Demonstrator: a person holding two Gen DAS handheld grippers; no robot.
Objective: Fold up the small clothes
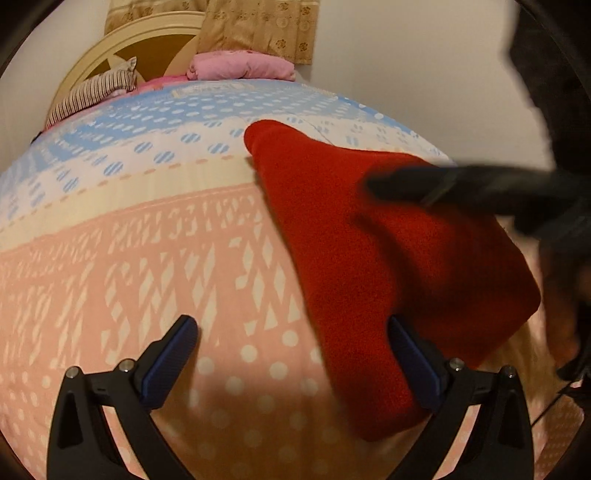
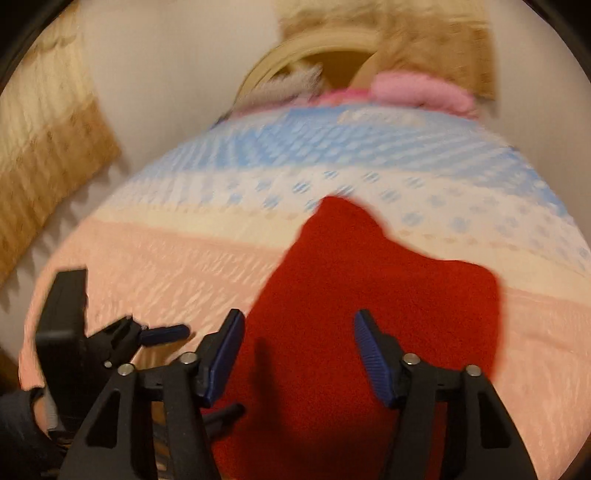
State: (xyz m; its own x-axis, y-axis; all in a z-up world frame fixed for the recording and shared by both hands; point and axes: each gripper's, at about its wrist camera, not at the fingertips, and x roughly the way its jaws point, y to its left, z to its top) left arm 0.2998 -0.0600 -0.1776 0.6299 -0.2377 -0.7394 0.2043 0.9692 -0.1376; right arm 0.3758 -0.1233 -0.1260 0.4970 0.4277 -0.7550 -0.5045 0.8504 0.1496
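Note:
A small red garment (image 1: 369, 258) lies flat on the patterned bedspread (image 1: 147, 258), folded into a long shape. My left gripper (image 1: 291, 347) is open and empty, just left of the garment's near edge; its right finger touches or overlaps the cloth. My right gripper (image 1: 373, 184) reaches in blurred from the right, above the garment. In the right wrist view the right gripper (image 2: 299, 347) is open and empty over the red garment (image 2: 369, 295), and the left gripper (image 2: 162, 334) shows at the lower left.
The bed has a pink, cream and blue spread (image 2: 184, 251). At its head lie a pink folded blanket (image 1: 240, 66), a striped pillow (image 1: 96, 92) and a cream headboard (image 1: 122, 44). White walls and tan curtains (image 1: 258, 22) stand behind. The right wrist view is motion-blurred.

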